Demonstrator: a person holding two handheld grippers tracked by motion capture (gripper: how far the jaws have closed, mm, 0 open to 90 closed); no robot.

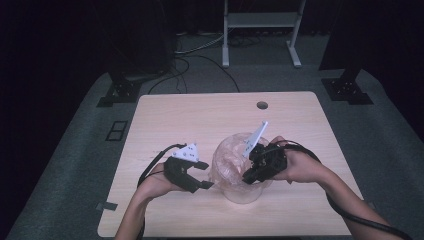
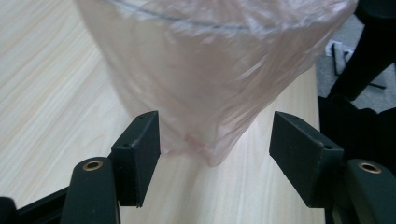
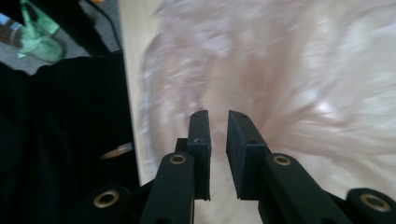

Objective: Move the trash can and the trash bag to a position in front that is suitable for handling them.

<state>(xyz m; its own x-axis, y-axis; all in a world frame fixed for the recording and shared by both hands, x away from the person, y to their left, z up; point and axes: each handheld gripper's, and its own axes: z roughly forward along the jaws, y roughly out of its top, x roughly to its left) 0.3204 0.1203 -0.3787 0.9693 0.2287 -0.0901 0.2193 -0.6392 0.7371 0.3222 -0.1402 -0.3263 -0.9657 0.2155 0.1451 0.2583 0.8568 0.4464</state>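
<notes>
The clear plastic bag (image 1: 239, 167) sits puffed up near the front middle of the bench (image 1: 165, 115), between the two hands. The left gripper (image 1: 206, 175) has its jaws spread wide and released, with the bag's lower corner hanging loose between them, touching neither pad as far as the left gripper view shows. The right gripper (image 1: 248, 176) is pressed in against the bag's right side, its jaws nearly together with a narrow gap; whether a fold of film is pinched there I cannot tell (the right gripper view is smeared with motion).

My worry is the film itself. It is thin and slippery, so if the left jaws close now they may catch only that dangling corner, or nothing, and the bag could slump or skate along the wood. If the right side does hold a thin pinch, any tug from the left could pull it free or stretch the plastic.
</notes>
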